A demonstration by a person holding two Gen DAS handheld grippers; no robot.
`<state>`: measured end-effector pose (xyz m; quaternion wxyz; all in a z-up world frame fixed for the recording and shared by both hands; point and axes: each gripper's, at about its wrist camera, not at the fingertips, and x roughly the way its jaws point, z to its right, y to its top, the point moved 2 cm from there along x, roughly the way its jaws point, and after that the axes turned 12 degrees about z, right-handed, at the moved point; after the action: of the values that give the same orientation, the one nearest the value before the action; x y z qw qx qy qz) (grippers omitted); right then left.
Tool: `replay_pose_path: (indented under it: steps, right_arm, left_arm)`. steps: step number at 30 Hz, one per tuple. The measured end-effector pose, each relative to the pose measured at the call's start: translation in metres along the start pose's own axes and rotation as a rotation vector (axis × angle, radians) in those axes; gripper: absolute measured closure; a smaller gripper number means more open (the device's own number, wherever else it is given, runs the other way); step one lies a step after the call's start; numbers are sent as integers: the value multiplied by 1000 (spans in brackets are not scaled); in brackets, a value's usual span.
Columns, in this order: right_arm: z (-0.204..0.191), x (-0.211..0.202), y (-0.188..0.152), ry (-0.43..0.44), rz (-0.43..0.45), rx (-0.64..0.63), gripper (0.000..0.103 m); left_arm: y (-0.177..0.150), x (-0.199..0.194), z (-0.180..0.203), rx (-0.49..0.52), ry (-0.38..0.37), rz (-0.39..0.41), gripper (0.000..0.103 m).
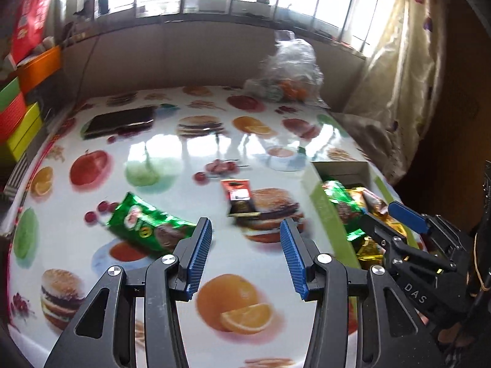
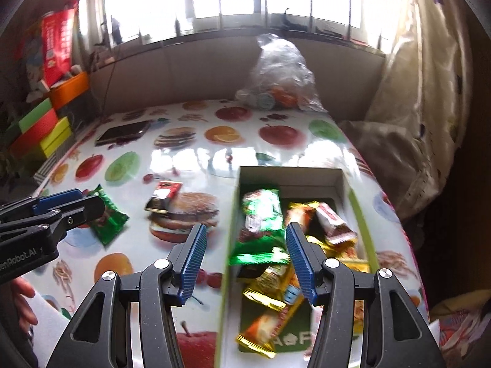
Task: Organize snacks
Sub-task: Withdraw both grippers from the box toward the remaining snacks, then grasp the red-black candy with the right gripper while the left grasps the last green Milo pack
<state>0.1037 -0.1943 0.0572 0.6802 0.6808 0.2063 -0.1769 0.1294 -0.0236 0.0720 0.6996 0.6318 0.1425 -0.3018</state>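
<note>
Two tools, left tool (image 1: 245,251) and right tool (image 2: 245,257), both spread apart and empty, green snack packet (image 1: 147,225) on tabletop (image 1: 184,153) at ten o'clock of left tool, dark red packet (image 1: 241,197) just beyond, box (image 2: 228,245) of snacks beneath right tool.

left gripper (image 1: 245,254): jaws apart, nothing between the blue ribbed pads, tilted down over the table (image 1: 184,153), left of the box (image 2: 233,214). right gripper (image 2: 244,260): jaws apart, pads empty, tilted down, straddling the near left wall of the box, one finger inside it, one outside. seen from the left wrist, the right gripper sits at the box's near end. a bare hand (image 2: 23,300) shows behind the left gripper.
</note>
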Motion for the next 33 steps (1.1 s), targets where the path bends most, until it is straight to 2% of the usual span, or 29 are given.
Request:
replay_pose_path:
  steps: [9, 16, 26, 33]
  right_arm:
    - [-32, 31, 7, 91, -46, 8, 49]
    - [-59, 61, 12, 126, -90, -19, 49]
    - [-74, 113, 7, 139, -175, -5, 49]
    - [-87, 134, 5, 154, -201, -27, 49]
  left_arm:
    - [-6, 1, -50, -88, 70, -16, 55]
    - [-15, 6, -86, -147, 127, -37, 55]
    - [-25, 15, -108, -185, 149, -62, 55]
    - [-29, 19, -117, -204, 157, -76, 55]
